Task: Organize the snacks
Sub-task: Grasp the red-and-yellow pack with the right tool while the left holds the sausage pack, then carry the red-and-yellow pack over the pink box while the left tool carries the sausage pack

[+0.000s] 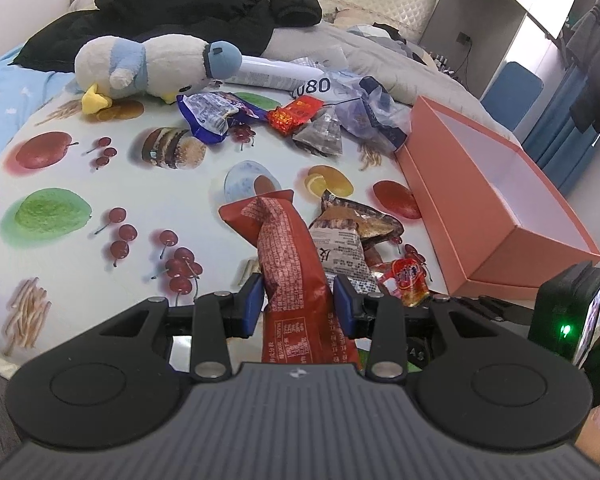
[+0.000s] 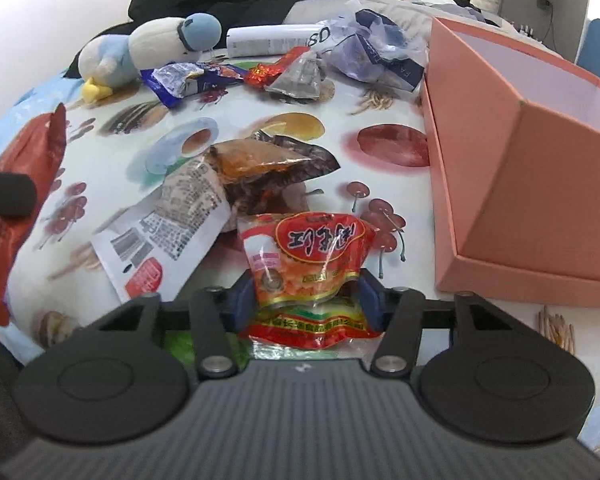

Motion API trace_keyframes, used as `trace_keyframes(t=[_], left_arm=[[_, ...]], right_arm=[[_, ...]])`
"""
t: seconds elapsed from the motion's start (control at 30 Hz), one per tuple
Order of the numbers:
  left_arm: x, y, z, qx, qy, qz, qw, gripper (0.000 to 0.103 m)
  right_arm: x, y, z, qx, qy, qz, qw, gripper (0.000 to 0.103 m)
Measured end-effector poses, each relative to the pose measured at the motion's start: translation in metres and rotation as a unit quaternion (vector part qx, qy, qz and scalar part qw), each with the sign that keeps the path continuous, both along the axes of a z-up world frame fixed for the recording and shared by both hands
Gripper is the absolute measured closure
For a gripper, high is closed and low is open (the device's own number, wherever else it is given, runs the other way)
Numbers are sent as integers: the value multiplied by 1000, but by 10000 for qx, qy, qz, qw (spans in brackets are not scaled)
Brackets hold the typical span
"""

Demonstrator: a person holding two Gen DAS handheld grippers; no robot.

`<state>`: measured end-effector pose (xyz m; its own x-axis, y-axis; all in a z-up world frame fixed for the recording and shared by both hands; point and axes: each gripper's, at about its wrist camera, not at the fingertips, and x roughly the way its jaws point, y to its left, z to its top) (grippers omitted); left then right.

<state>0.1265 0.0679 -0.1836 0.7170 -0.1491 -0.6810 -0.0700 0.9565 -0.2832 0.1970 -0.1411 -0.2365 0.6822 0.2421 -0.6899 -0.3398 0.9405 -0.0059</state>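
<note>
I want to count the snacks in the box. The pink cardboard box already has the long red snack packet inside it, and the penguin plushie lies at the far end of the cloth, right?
Not quite. The pink cardboard box looks empty in the left wrist view; the long red snack packet sits between the left gripper fingers. The blue and white penguin plushie does lie at the far end.

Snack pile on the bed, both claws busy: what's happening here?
A person is sorting snacks with a claw in each hand. The left claw is shut on a long red pack, lifted over the fruit-print cloth. The right claw grips a red-orange pouch. The pink box at right looks empty where its inside shows. More snacks lie loose: a brown pack, a blue pack and small ones near the plush toy.
</note>
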Motion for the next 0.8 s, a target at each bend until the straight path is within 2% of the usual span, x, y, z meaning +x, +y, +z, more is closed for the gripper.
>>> trace_keyframes(t=[0.23, 0.4, 0.43, 0.53, 0.8], left_arm=[[0, -10, 3, 6, 12, -23, 10000, 60], [2, -15, 8, 10, 10, -42, 10000, 60], [3, -16, 10, 17, 10, -55, 10000, 60], [5, -21, 12, 43, 10, -96, 9999, 60], [8, -31, 18, 31, 70, -130, 9999, 60]], right_arm=[[-12, 2, 8, -207, -251, 138, 9994, 61], [-21, -9, 17, -119, -272, 122, 9995, 66], [-23, -12, 19, -91, -281, 115, 9995, 73], [-26, -17, 26, -23, -293, 69, 9995, 73], [-29, -24, 33, 15, -239, 77, 9997, 89]])
